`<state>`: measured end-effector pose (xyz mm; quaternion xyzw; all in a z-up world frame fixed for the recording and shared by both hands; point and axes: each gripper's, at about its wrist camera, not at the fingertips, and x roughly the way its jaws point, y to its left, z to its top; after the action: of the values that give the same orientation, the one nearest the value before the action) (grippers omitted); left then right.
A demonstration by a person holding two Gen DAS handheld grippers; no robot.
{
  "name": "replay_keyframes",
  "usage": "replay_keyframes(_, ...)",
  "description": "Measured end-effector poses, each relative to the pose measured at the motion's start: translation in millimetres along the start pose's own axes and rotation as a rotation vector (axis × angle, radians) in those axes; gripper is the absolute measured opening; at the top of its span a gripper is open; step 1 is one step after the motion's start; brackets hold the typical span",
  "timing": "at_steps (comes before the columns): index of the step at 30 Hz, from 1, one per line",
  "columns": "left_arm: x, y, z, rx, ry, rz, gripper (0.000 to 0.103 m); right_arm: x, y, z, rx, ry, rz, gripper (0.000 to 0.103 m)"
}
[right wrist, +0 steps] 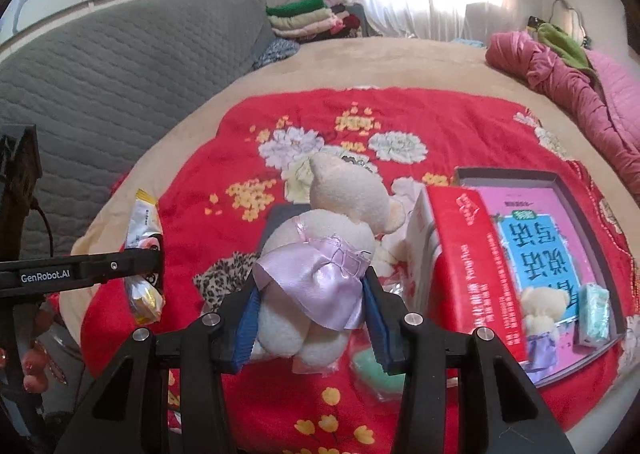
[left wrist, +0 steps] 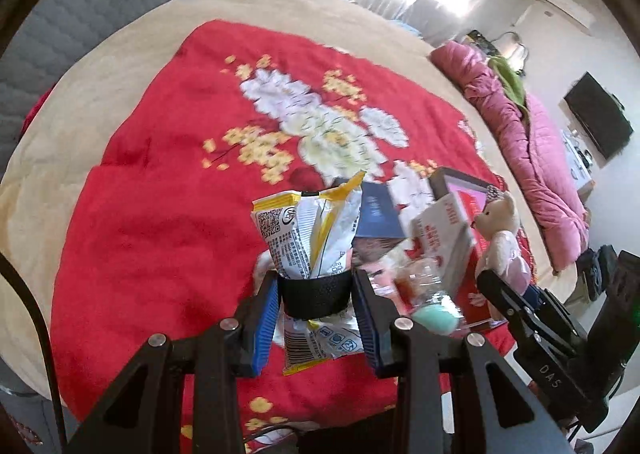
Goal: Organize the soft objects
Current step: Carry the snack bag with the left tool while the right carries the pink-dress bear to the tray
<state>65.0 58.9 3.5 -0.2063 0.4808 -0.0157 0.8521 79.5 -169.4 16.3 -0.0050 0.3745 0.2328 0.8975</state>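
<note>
On the bed, over the red blanket: I have both claws raised with one item each.

Left claw (left wrist: 316, 294): clenched on the snack packet (left wrist: 308, 234), which I see standing up between the blue pads (left wrist: 266, 328), its crumpled top above them and its barcode end hanging below.

Right claw (right wrist: 312, 306): grasping the plush bear (right wrist: 320, 254) around its lower body; the bear has its back to my right wrist camera and its head is away from me.

Plush bear, dress: pale lilac satin skirt (right wrist: 316, 274), spread across the gap between the pads.

Red blanket (left wrist: 160, 214): floral print in white and yellow, spread over a beige bedcover (left wrist: 100, 94).

Shallow tray (right wrist: 568, 178): dark-rimmed, on the blanket to the right of my right claw, lined with a pink printed sheet.

Tray contents: a second small bear (right wrist: 540, 318) and a pale green tissue pack (right wrist: 596, 310), side by side at the near end.

Red carton (right wrist: 472, 270): leaning on the tray's left edge, just beside the held bear.

Mint sponge (right wrist: 372, 370): in a clear wrapper on the blanket, under my right claw.

Leopard-print cloth (right wrist: 224, 278): on the blanket, left of the bear.

Pink quilt (right wrist: 568, 78): bunched along the far right of the bed.

Folded clothes (right wrist: 304, 18): stacked at the head of the bed.
</note>
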Motion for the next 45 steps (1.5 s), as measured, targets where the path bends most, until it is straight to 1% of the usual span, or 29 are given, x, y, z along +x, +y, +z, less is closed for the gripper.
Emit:
replay_keyframes(8, -6, -49, 8, 0.074, -0.019, -0.039, 0.037, -33, -29, 8, 0.058, -0.073, -0.018, 0.048)
replay_keyframes(17, -4, -122, 21, 0.174, -0.033, -0.098, 0.037, -76, -76, 12, 0.139, -0.152, -0.078, 0.048)
replay_keyframes(20, 0, -147, 24, 0.21, -0.029, -0.114, 0.037, -91, -98, 12, 0.17, -0.177, -0.112, 0.048)
replay_keyframes(25, 11, -186, 24, 0.268, -0.013, -0.143, 0.037, -115, -138, 6, 0.213, -0.208, -0.202, 0.048)
replay_keyframes(28, 21, -209, 22, 0.303, 0.005, -0.158, 0.037, -125, -161, -1, 0.256, -0.222, -0.231, 0.048)
replay_keyframes(34, 43, -246, 18, 0.358, 0.039, -0.183, 0.037, -131, -187, -10, 0.293, -0.22, -0.269, 0.048)
replay_keyframes(42, 79, -284, 10, 0.412, 0.107, -0.207, 0.037, -124, -205, -21, 0.32, -0.196, -0.276, 0.048)
replay_keyframes(45, 97, -298, 6, 0.434, 0.139, -0.2, 0.037, -121, -212, -24, 0.33, -0.186, -0.28, 0.048)
